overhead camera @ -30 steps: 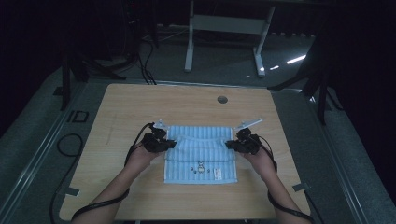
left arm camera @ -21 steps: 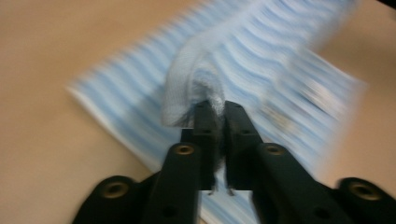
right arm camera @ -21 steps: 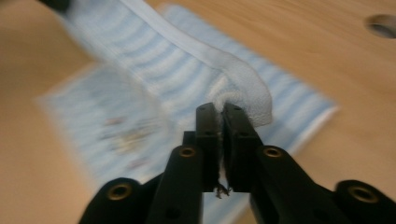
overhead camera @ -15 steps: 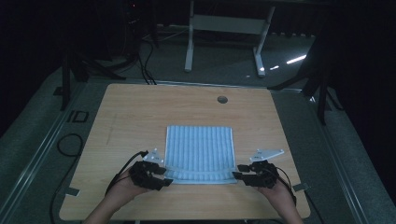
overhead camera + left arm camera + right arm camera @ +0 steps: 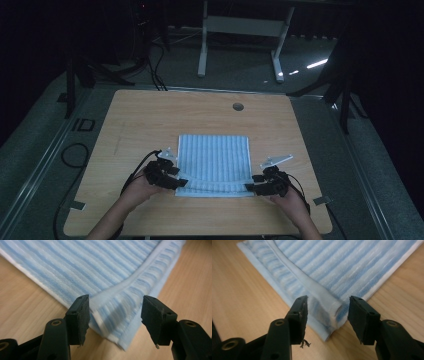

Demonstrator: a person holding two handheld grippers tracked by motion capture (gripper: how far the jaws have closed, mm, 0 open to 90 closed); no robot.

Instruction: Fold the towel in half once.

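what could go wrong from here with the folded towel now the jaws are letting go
The blue-and-white striped folded towel lies on the wooden table. The left gripper and right gripper have just been opening, each with a near corner between its jaws. Risks: a pad might snag the cloth as the hand withdraws and drag the fold open. The top layer's edge sits short of the bottom edge, so the fold may end up uneven.

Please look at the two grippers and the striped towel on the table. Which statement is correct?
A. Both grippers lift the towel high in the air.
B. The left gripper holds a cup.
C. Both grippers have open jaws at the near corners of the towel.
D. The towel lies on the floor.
C: the left gripper and the right gripper each show a gap between pads and towel, which lies on the table.
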